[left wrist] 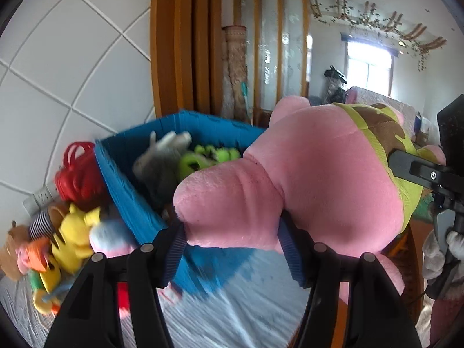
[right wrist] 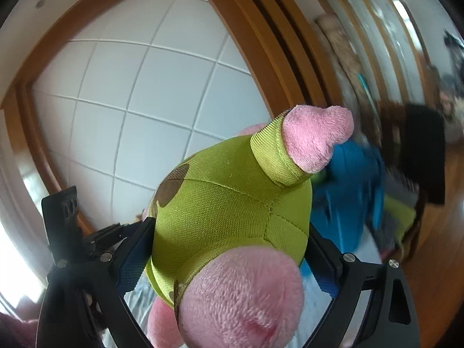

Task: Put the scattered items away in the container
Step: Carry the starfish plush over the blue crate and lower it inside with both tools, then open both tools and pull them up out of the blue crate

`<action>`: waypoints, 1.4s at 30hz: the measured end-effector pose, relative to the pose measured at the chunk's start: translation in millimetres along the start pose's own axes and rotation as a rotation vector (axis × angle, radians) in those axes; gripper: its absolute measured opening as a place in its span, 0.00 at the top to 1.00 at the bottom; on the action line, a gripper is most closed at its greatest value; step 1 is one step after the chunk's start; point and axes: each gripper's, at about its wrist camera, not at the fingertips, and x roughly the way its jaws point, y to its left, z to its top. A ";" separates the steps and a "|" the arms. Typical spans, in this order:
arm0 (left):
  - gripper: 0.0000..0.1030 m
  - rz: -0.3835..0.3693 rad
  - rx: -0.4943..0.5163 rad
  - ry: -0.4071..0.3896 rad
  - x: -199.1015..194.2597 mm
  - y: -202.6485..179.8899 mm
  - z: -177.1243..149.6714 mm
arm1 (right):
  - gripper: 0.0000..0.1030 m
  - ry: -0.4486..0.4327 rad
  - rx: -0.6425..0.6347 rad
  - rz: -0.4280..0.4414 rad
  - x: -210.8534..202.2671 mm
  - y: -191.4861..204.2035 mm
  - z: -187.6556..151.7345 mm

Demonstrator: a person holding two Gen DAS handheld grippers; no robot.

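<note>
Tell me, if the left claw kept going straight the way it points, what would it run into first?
Probably the blue toy bin, beyond the pink plush toy that the left claw already grips. Depth is hard to judge through this blurred lens.

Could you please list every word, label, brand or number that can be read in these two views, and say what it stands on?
None: no readable text shows in either view.
The pink plush toy, held by the left gripper and the right gripper, shows no tag or lettering.
The blue container is plain.
The toys beside it are too blurred to show any print.
</note>
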 end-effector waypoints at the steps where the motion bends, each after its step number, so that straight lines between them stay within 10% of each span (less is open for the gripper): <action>1: 0.42 0.009 -0.009 -0.002 7.5 6.3 12.6 | 0.08 -0.003 -0.015 0.006 8.4 -1.1 13.8; 9: 0.41 0.119 -0.118 0.112 105.3 59.7 64.2 | 0.08 0.137 -0.012 0.129 135.6 -61.9 92.8; 20: 0.37 0.268 -0.148 0.383 206.9 94.2 57.3 | 0.04 0.432 0.065 0.112 264.9 -135.5 76.8; 27: 0.32 0.306 -0.131 0.365 194.0 86.3 57.1 | 0.04 0.474 -0.022 0.029 272.2 -134.0 70.3; 42: 0.27 0.324 -0.177 0.155 83.4 42.1 26.3 | 0.01 0.271 -0.222 -0.085 173.8 -62.0 44.9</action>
